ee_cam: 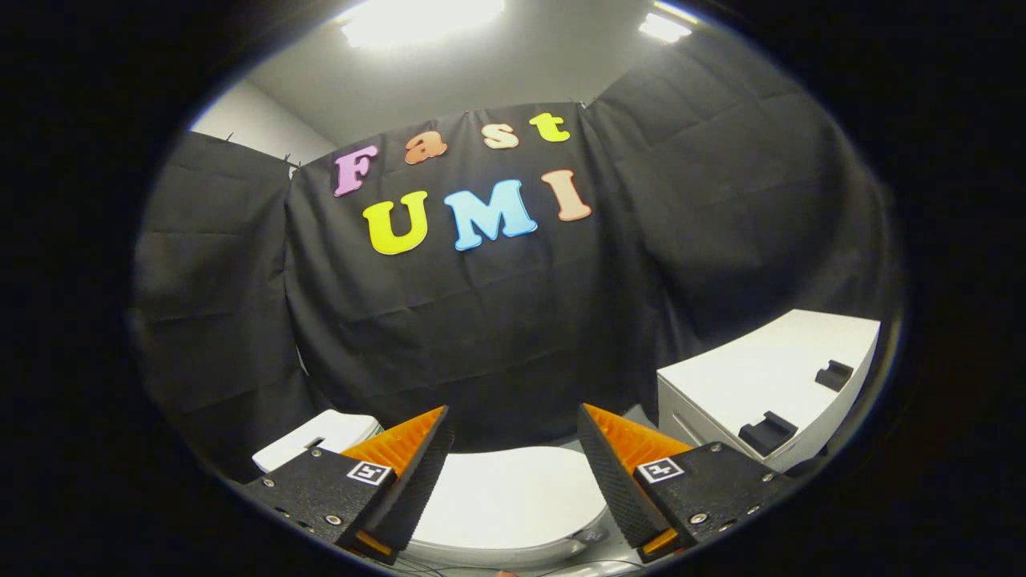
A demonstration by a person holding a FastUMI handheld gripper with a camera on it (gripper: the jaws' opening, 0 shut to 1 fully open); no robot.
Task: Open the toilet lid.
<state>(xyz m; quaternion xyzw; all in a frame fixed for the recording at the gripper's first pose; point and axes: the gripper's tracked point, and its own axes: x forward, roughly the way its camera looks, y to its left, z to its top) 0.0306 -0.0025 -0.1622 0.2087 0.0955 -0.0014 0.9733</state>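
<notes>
White tank [317, 437] sits left, beyond the fingers; the toilet lid [509, 501] lies flat and closed below and between them. Gripper [513, 437] hangs spread wide, grasping nothing. White cabinet [769, 385] stands right; lifting the lid is not yet begun, by my judgement.

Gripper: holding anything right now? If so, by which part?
Nothing held. The gripper is open, fingers apart above the closed toilet lid, not touching it.

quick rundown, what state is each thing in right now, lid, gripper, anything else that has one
toilet lid: closed, lying flat, untouched
gripper: open, fingers spread above the lid, holding nothing
toilet tank: cover on, behind the lid
white cabinet: top drawer looks shut, two dark holders on top
ceiling lights: on
</notes>
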